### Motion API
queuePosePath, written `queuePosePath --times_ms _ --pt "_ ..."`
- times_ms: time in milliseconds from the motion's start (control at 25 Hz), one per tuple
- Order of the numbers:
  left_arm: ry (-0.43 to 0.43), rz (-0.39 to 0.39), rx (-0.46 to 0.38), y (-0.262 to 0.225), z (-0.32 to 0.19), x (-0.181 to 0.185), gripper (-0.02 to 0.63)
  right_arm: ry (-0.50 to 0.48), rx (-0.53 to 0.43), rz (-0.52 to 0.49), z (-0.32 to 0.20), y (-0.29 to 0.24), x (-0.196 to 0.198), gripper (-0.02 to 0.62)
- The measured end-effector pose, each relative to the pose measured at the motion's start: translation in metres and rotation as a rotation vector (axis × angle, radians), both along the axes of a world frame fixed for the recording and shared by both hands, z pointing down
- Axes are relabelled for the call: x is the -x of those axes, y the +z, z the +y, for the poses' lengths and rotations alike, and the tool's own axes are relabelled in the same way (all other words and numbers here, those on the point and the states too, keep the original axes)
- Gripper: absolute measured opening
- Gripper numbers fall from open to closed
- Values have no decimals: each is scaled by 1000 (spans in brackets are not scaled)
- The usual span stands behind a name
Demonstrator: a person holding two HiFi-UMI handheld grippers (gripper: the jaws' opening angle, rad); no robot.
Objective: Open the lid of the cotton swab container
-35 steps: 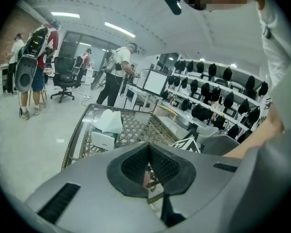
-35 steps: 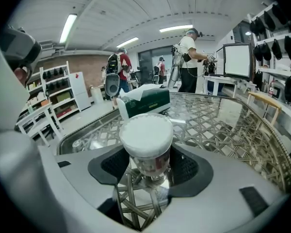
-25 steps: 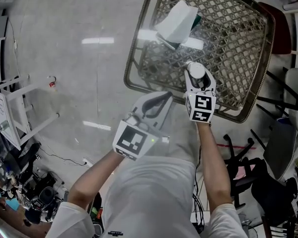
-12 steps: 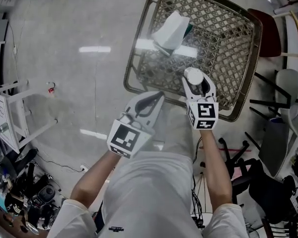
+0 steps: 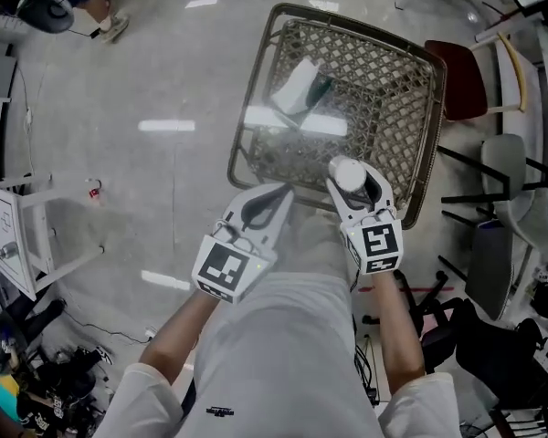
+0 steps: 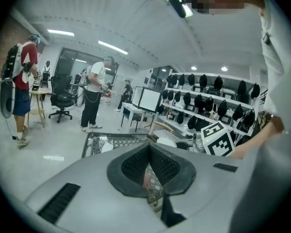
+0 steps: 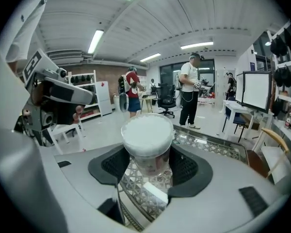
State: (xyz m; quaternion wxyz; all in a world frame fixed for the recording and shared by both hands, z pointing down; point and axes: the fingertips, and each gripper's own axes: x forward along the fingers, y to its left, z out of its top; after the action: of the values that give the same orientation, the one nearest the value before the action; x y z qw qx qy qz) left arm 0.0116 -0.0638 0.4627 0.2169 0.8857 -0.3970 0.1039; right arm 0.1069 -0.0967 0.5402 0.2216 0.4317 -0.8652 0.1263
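The cotton swab container (image 5: 347, 173) is a small clear round tub with a white top, held over the near edge of the table. My right gripper (image 5: 353, 182) is shut on it, one jaw on each side of its body. In the right gripper view the container (image 7: 147, 139) stands upright between the dark pads (image 7: 113, 165). To its left, my left gripper (image 5: 276, 193) is shut with nothing in it and does not touch the container. Its pads (image 6: 136, 165) meet in the left gripper view.
A woven-pattern table with a glass top (image 5: 384, 108) lies ahead, with a white packet (image 5: 295, 86) beside a dark green item on it. Chairs (image 5: 493, 254) stand at the right and a white stool (image 5: 18, 235) at the left. People (image 6: 93, 98) stand farther off.
The view has pulled back, so the table looks smaller and farther. Both grippers have shifted slightly left and toward the body. The right grip on the container is unchanged and the left stays shut.
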Motion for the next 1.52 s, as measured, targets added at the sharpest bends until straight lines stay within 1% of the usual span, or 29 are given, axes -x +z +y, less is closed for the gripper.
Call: queuePosePath --times_ms 120,240,360,560,760,920,1040,1200,1240,1280,1320,1360,1520 --pt "-10 28 -27 -31 5 0 2 -29 -9 -20 17 -33 3 248" --pt "6 42 -61 -60 9 -3 2 -39 -18 -33 29 -68 4 249" --pt "25 53 -105 -84 11 0 2 -39 -37 -23 35 -98 9 248" --pt "38 68 -135 -110 17 4 2 -17 -25 -17 45 -130 14 247" --pt "20 93 -155 -124 28 14 2 1 -36 -6 57 -147 17 247" --pt "17 74 -148 -123 27 14 2 -4 -54 15 53 -152 14 247" --pt "53 69 -146 -124 29 7 3 1 -51 17 51 -152 10 245" --pt "125 68 -156 -129 30 -5 5 -22 -54 38 49 -151 19 245" --pt "151 68 -161 -131 31 -9 36 -31 -54 45 49 -151 22 245" --pt "179 65 -166 -134 32 -15 109 -42 -52 52 50 -150 26 245" --pt "204 57 -174 -136 33 -20 141 -52 -50 59 52 -149 29 245" --pt "226 45 -182 -138 33 -25 156 -62 -48 66 53 -148 32 245" --pt "299 -9 -192 -134 34 -44 251 -72 -40 89 56 -146 43 245"
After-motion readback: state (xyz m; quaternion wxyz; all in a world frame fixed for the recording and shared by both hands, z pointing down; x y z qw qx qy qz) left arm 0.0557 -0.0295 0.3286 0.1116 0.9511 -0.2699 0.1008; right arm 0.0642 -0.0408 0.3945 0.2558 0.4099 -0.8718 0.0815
